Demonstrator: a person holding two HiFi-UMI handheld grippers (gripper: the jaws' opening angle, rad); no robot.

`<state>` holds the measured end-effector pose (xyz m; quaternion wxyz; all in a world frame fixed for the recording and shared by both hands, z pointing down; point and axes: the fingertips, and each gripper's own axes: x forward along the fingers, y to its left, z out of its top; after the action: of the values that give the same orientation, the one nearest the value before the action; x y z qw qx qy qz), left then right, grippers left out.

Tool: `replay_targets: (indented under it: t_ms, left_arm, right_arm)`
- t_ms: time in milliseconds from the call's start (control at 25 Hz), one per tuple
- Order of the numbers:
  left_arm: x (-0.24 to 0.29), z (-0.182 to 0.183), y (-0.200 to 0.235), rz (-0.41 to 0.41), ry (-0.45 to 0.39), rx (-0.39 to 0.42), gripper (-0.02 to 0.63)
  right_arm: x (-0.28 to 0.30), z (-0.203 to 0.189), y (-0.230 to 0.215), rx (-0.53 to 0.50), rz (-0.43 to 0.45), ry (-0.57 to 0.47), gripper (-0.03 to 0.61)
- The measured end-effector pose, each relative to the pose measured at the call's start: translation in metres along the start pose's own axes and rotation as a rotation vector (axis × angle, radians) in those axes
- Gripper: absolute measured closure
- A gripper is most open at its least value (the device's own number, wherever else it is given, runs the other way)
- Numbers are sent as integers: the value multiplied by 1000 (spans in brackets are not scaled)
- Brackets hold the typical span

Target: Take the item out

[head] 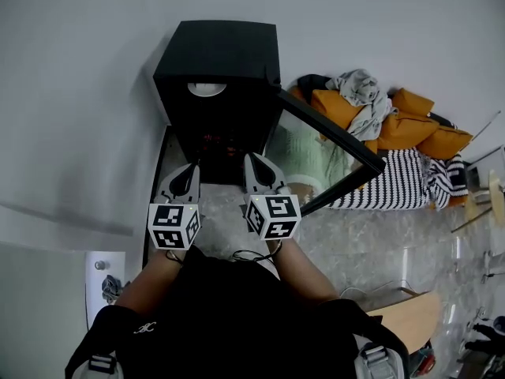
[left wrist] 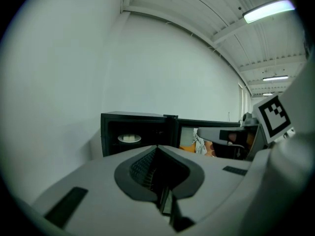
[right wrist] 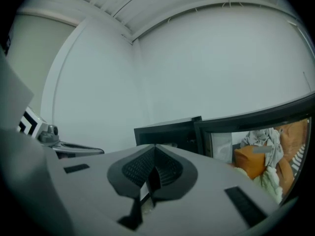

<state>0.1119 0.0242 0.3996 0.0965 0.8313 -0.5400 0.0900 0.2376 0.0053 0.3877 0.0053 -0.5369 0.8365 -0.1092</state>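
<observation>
Left gripper [head: 188, 174] and right gripper [head: 256, 166], closed empty, are hovering before open cabinet [head: 217, 54], likely lining up for its dish [head: 207, 89].

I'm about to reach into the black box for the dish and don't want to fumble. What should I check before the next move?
1. Door open: ok, swung wide to the right of the box.
2. Dish located: ok, visible inside the box in the left gripper view.
3. Left tongs open for a grasp: not ok, jaws together, empty.
4. Right tongs open: not ok, jaws together, empty.
5. Dish contents secure: cannot tell, too small.
</observation>
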Motion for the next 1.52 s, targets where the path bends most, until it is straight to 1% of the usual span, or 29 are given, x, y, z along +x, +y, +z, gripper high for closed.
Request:
replay_targets:
  t_ms: [160, 440, 560, 640, 760, 880, 960, 1160, 1360, 1520]
  left_arm:
    - [11, -2, 2, 2, 13, -9, 606]
    - [35, -3, 25, -1, 14, -13, 606]
    - [46, -4, 37, -10, 14, -17, 606]
    - [55, -3, 47, -19, 16, -24, 606]
    - [71, 0, 64, -37, 20, -22, 606]
    - [88, 6, 85, -49, 22, -19, 606]
    - [100, 9, 94, -72, 24, -5, 606]
    - [130, 14, 114, -141, 32, 24, 606]
    - [151, 9, 132, -192, 62, 23, 606]
    - [159, 8, 146, -228, 70, 26, 606]
  right_arm:
    - [10, -8, -6, 11, -2, 41, 572]
    - [40, -12, -6, -5, -6, 59, 572]
    - [55, -14, -6, -12, -25, 62, 571]
    - [66, -14, -8, -17, -52, 58, 572]
    - [88, -14, -13, 8, -96, 48, 572]
    - [114, -18, -16, 69, -121, 58, 571]
    - [130, -19, -19, 96, -140, 60, 572]
    - [178, -19, -17, 96, -168, 47, 572]
    - [217, -31, -18, 73, -198, 84, 571]
    - [244, -42, -21, 76, -223, 109, 569]
